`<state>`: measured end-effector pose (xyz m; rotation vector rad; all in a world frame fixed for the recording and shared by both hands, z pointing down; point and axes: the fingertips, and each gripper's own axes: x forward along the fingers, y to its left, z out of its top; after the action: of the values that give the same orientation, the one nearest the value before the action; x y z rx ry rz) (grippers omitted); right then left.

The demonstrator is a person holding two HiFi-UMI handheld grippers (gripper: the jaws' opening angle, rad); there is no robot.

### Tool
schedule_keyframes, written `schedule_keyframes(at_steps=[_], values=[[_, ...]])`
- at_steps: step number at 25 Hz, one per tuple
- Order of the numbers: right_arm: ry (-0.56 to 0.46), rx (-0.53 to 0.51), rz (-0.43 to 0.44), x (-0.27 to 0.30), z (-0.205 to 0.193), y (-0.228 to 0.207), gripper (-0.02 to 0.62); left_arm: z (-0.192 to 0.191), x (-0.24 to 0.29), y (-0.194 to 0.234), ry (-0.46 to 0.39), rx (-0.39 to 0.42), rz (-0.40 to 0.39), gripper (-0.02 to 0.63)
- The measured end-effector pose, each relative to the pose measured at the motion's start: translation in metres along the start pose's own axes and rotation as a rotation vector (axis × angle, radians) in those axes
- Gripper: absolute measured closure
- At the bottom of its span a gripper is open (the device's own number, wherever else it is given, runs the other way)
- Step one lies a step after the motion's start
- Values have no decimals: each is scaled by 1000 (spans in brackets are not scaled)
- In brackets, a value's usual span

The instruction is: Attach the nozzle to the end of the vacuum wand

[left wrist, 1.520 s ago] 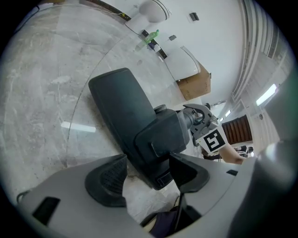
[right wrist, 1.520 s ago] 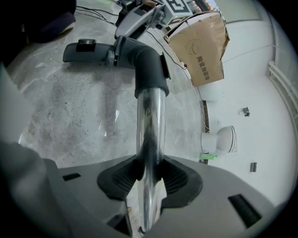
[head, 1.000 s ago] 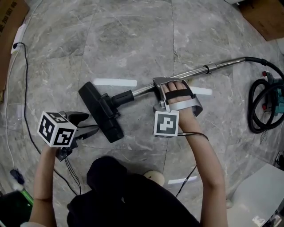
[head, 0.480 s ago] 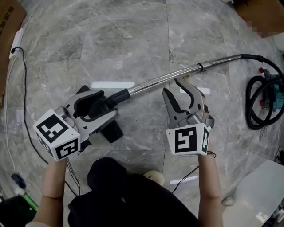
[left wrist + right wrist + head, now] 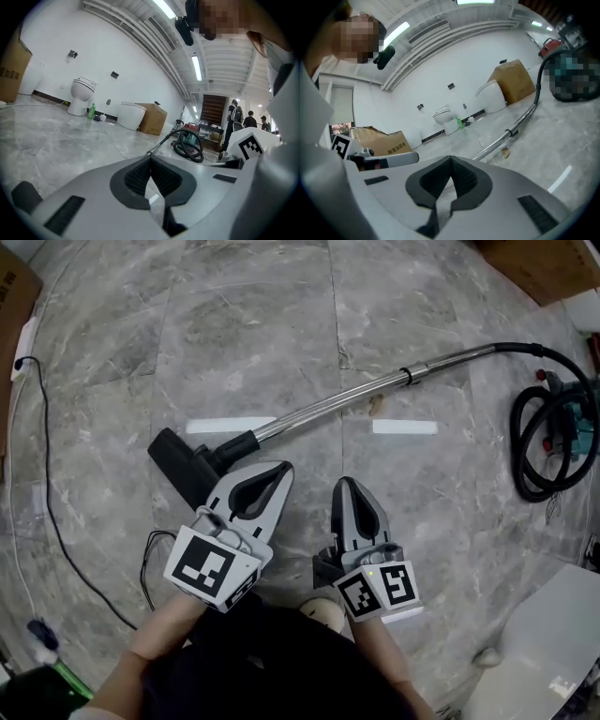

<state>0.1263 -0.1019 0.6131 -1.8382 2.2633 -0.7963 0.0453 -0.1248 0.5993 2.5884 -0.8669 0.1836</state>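
Grey left tongs (image 5: 284,468) and right tongs (image 5: 344,483) just closed, both empty.

The left gripper (image 5: 281,470) and right gripper (image 5: 345,484) are showing grey shells and white black-marked cubes (image 5: 214,568); a black cable (image 5: 145,563) is trailing at the left cube's nine o'clock.

On the grey, pale-veined marble floor (image 5: 253,324), the nozzle (image 5: 178,463) at 9 o'clock is black, the wand (image 5: 347,401) shiny silver, the hose (image 5: 525,442) at 3 o'clock black, the tape strips (image 5: 405,427) white, and the left gripper (image 5: 281,468) and right gripper (image 5: 345,484) pale grey with black-and-white square markers.
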Motion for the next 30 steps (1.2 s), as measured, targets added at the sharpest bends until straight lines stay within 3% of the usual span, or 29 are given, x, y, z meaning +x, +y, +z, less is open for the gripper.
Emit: schedule_keyframes(at_steps=[5,11,30], values=[[13,-33,75,0,-5,18,580,-16,-4,-20,11,-22,-21,597],[35,-161,99,9,-5,34,580,-17,-7,-4,24,-38,23,597],[21,-112,4,4,-3,9,580,-31,-3,-8,80,-45,-11,597]])
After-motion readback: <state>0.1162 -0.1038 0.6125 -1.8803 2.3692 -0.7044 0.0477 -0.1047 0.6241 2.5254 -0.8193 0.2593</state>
